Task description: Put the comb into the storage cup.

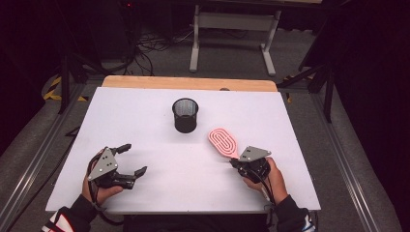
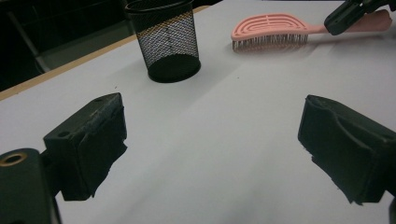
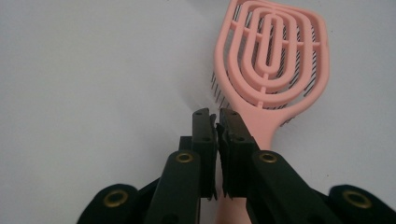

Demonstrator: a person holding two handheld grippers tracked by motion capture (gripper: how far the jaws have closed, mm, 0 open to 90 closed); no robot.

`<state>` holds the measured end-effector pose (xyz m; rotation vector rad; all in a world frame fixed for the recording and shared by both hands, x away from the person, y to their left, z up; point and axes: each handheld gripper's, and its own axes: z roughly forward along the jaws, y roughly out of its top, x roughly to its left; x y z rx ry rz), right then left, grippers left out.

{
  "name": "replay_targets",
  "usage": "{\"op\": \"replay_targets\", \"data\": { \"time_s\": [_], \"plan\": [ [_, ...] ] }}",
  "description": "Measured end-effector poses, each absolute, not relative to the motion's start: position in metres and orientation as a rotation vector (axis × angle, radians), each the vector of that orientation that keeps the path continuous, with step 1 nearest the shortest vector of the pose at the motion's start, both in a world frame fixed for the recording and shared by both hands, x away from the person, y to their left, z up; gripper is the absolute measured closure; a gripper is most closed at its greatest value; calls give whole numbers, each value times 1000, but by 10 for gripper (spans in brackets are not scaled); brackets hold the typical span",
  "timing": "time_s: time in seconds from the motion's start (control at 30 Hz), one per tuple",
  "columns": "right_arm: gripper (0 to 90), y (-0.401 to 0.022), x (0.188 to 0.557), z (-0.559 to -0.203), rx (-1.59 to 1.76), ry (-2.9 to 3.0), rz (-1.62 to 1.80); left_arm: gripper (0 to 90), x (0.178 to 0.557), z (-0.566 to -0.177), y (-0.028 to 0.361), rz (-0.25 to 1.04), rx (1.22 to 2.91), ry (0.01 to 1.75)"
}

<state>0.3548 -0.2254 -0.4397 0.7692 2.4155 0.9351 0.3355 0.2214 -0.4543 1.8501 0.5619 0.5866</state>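
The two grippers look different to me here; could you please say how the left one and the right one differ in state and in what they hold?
The left gripper has its jaws spread wide with nothing between them, while the right gripper has its jaws nearly together, clamped on the handle of the pink hairbrush. The left gripper stands apart from the brush and the black mesh cup; the right touches the brush. Both sit low over the white table, each in a hand.

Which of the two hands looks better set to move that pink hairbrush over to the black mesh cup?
The right. Its tongs are already shut on the hairbrush by its handle. The left tongs stand wide open with nothing between them, off to the side of the cup, so they would first have to reach across.
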Motion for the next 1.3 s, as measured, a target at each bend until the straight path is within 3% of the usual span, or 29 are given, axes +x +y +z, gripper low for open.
{"op": "replay_targets", "data": {
  "time_s": [0.43, 0.77, 0.83, 0.93, 1.3],
  "plan": [
    [808, -225, 351, -429, 780, 2384, 961, 90, 336, -454, 222, 589, 1850, 562],
    [697, -231, 352, -418, 835, 2320, 967, 90, 335, -454, 222, 590, 1852, 563],
    [653, -232, 353, -416, 848, 2314, 972, 90, 335, -454, 222, 590, 1851, 561],
    [504, -234, 357, -415, 899, 2343, 958, 90, 335, -454, 221, 589, 1854, 559],
    [185, -230, 373, -415, 1037, 2410, 799, 90, 336, -454, 221, 588, 1857, 556]
  ]
}}
